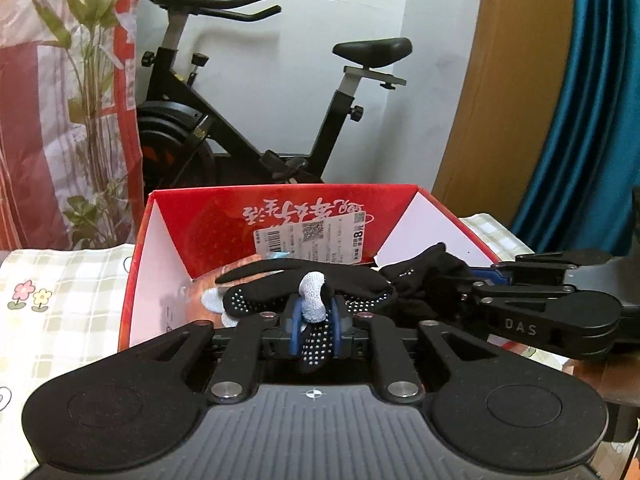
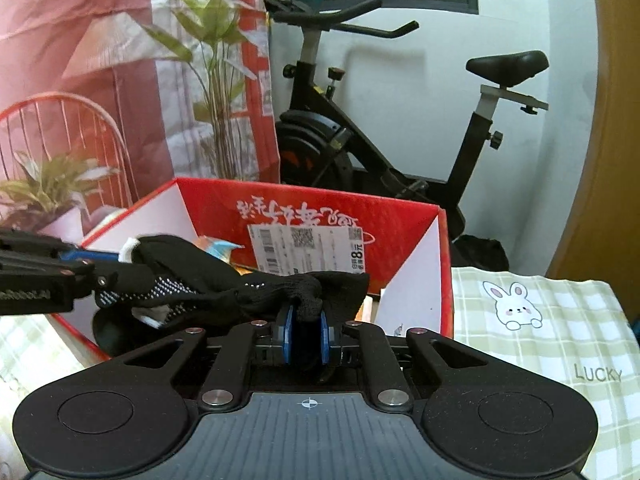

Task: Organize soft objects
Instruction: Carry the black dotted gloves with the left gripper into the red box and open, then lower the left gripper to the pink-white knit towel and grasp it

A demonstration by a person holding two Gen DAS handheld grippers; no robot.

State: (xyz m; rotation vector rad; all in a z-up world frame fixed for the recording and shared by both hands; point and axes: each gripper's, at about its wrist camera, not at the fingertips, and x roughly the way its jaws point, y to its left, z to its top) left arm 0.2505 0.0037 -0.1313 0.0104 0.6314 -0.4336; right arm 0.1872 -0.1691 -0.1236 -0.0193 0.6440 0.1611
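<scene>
A black knit glove with white grip dots and a grey fingertip [image 1: 280, 294] is stretched between both grippers over the open red box [image 1: 280, 204]. My left gripper [image 1: 316, 320] is shut on the glove's finger end. My right gripper [image 2: 306, 334] is shut on the glove's cuff end [image 2: 328, 292]. In the left wrist view the right gripper [image 1: 472, 294] comes in from the right, holding the bunched cuff [image 1: 424, 280]. In the right wrist view the left gripper [image 2: 104, 276] comes in from the left. The glove hangs above the red box [image 2: 312, 204].
The box holds other packets [image 2: 218, 246] and bears a white price label [image 1: 312, 240]. It stands on a green checked cloth [image 2: 560, 320] with a rabbit print. Behind are an exercise bike [image 1: 256, 92], a red patterned curtain with plants [image 1: 68, 100], a wooden door [image 1: 508, 80] and a blue curtain [image 1: 592, 120].
</scene>
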